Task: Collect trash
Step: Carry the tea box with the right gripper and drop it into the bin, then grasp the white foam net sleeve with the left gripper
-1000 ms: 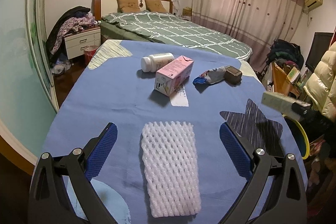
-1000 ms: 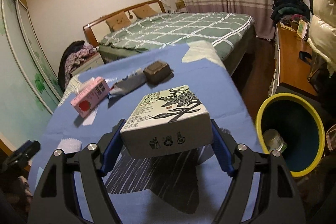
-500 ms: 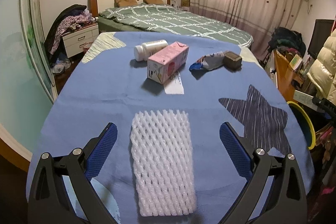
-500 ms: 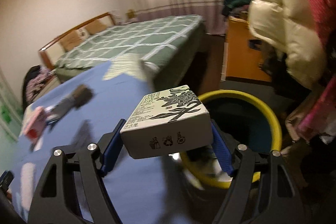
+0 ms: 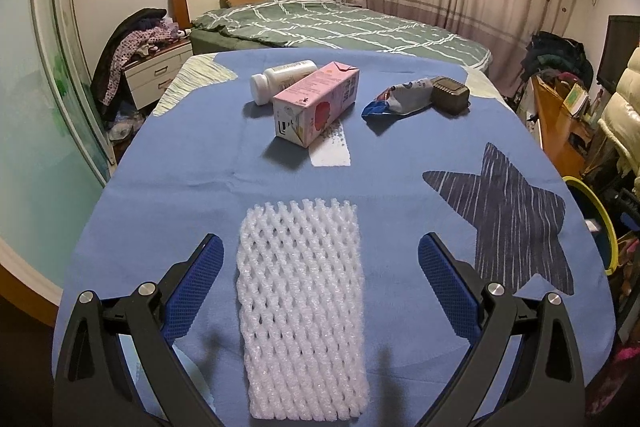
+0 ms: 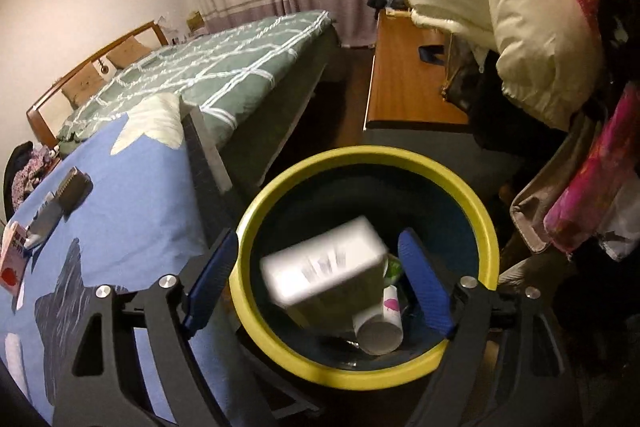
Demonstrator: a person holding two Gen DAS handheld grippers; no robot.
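— Since a second ago my right tongs (image 6: 316, 277) swung off the blue tablecloth (image 6: 132, 195) to above the yellow-rimmed bin (image 6: 460, 183); their jaws have just been opening, and the white box (image 6: 324, 267), blurred, is loose between them inside the rim.

— And your left?

— Left tongs (image 5: 320, 267) spread wide, the foam net (image 5: 302, 303) between them, untouched. At twelve o'clock: pink carton (image 5: 316, 103), bottle (image 5: 282, 81), wrapper (image 5: 400, 99), then the green bed (image 5: 340, 27).

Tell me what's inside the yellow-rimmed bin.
Inside the bin: a blurred white box dropping in, a white tube with pink print, something green behind. The box covers the rest.
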